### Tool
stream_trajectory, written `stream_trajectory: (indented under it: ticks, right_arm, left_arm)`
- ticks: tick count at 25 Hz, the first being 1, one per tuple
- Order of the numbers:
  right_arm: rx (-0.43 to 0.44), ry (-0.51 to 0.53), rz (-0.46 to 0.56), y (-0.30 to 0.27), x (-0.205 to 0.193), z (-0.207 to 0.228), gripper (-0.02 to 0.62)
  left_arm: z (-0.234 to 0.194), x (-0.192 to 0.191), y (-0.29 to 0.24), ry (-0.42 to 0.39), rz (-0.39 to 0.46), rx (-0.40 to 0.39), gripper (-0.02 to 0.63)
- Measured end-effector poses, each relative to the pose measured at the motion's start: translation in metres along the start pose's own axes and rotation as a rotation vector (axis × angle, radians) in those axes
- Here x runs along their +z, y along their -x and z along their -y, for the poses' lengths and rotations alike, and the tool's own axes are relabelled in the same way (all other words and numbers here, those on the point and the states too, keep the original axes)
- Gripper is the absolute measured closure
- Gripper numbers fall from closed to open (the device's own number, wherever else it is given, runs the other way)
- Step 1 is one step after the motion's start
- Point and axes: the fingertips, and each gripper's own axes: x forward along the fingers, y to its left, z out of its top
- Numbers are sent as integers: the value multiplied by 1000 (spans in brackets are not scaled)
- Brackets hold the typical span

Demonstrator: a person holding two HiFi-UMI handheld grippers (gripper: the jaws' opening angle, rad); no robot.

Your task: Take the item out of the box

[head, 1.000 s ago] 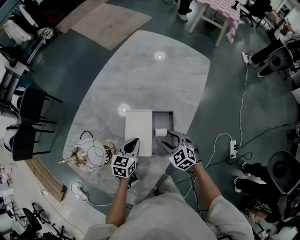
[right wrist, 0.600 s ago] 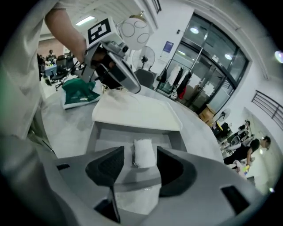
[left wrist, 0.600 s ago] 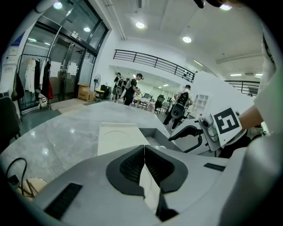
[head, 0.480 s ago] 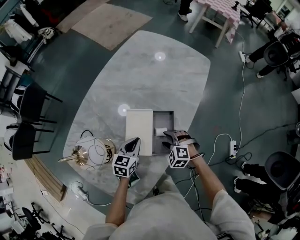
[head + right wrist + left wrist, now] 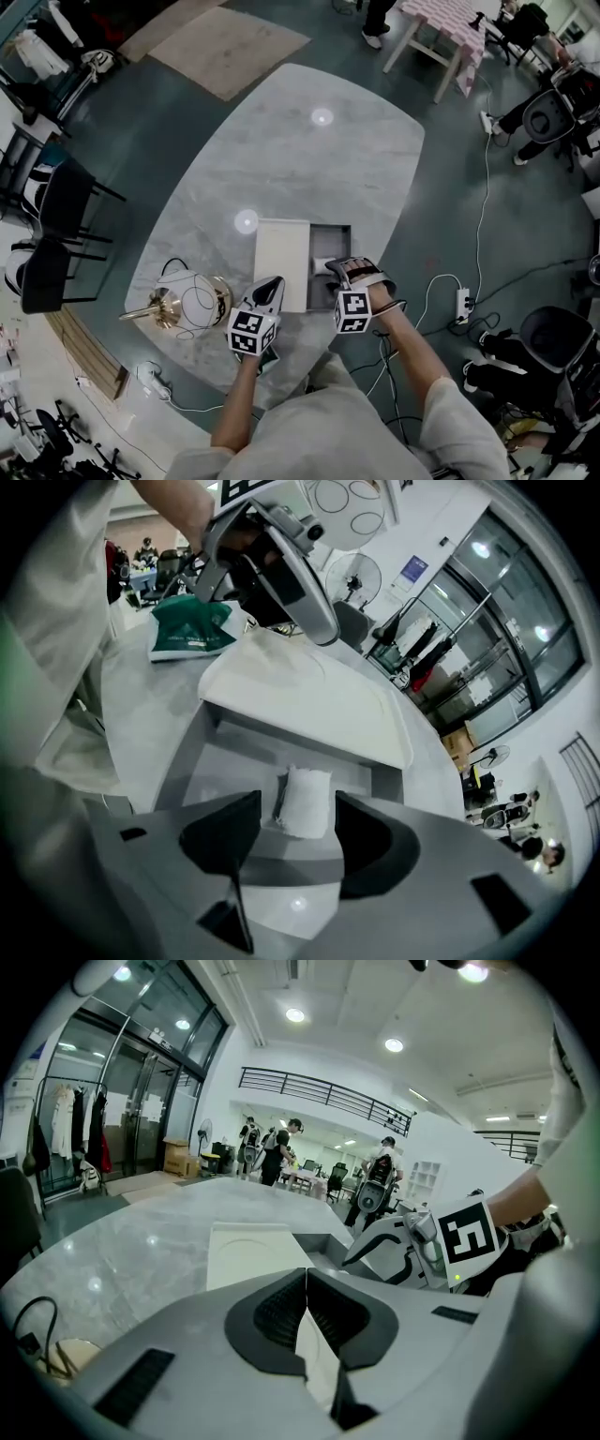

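Observation:
A shallow grey box (image 5: pixel 339 231) lies near the table's front edge, with its white lid (image 5: pixel 281 251) slid to the left. Inside lies a small white roll (image 5: pixel 307 799), the item (image 5: pixel 322 265). My right gripper (image 5: pixel 298 829) is open and lowered into the box, one jaw on each side of the roll, apart from it. In the head view, the right gripper (image 5: pixel 336 272) covers the box's near end. My left gripper (image 5: pixel 305 1302) is shut on the near edge of the lid (image 5: pixel 248 1251); seen from above, this gripper (image 5: pixel 269 287) rests there.
A gold and wire ornament (image 5: pixel 186 300) stands left of the lid on the marble table (image 5: pixel 281 150). A green packet (image 5: pixel 192 630) lies by the table's front edge. Dark chairs (image 5: pixel 56 234) stand at the left. A power strip (image 5: pixel 462 300) and cables lie on the floor at the right.
My right gripper has moved left and forward, down into the box and around the white roll. The left gripper and the lid have stayed put.

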Motion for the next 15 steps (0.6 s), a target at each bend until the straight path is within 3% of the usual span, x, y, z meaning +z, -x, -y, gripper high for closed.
stream_trajectory:
  ticks: [15]
  right_arm:
    - [88,5,-37,-29,3,15,347]
  left_arm:
    - [-2,1,5,15,15,10,591]
